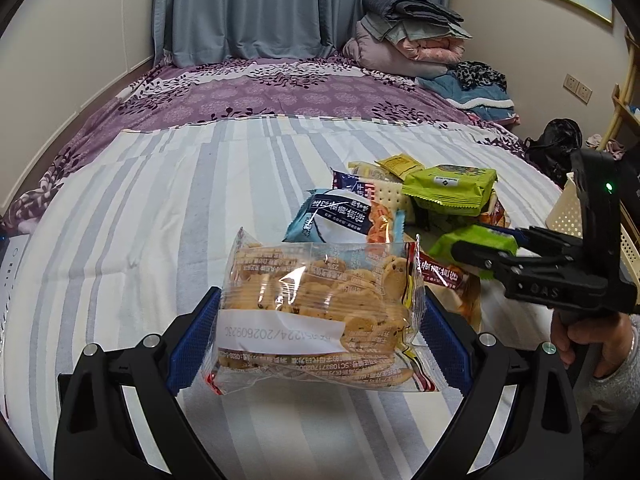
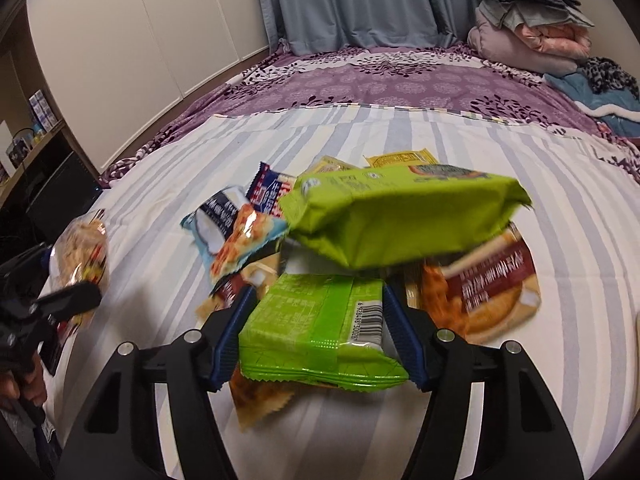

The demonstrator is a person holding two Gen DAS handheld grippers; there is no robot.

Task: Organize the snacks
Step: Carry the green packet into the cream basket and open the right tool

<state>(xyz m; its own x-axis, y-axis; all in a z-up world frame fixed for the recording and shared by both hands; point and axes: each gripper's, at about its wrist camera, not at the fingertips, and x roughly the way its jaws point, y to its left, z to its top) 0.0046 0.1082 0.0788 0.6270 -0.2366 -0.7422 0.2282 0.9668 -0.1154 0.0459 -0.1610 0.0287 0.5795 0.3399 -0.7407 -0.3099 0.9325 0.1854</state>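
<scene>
My left gripper [image 1: 320, 320] is shut on a clear bag of small cookies [image 1: 316, 312] and holds it above the striped sheet; the bag also shows in the right wrist view [image 2: 82, 256]. My right gripper [image 2: 318, 328] is shut on a small green snack pack [image 2: 316, 328], seen from the side in the left wrist view [image 1: 476, 240]. Behind it lies a pile of snacks: a large green pack [image 2: 400, 220], a blue and white pack [image 2: 224, 220], a red-brown pack [image 2: 492, 280] and yellow sachets [image 2: 400, 158].
The snacks lie on a striped sheet [image 1: 160, 220] over a purple bedspread [image 1: 280, 92]. A cream perforated basket [image 1: 568, 216] stands at the right edge. Folded quilts [image 1: 404, 36] are stacked at the bed's far end. White wardrobe doors [image 2: 140, 40] are on the left.
</scene>
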